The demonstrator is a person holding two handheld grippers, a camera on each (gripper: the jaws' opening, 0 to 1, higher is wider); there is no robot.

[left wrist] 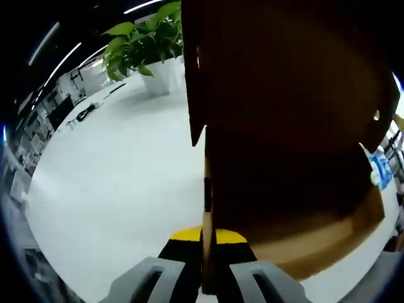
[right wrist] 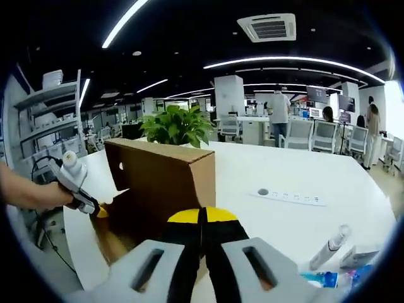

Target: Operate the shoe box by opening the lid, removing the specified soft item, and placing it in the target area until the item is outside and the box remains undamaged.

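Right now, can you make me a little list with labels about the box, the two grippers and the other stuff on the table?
box: brown cardboard shoe box on the white table, lid raised
left gripper: shut on the cardboard edge; also seen in the right gripper view, held by a hand
right gripper: shut, holding nothing, close to the box
soft item: cannot tell
plant: green, in a white pot behind the box
also on table: power strip, tube

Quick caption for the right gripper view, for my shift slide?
Left tool grips the cardboard shoe box edge on a white table; right tool shut in front.
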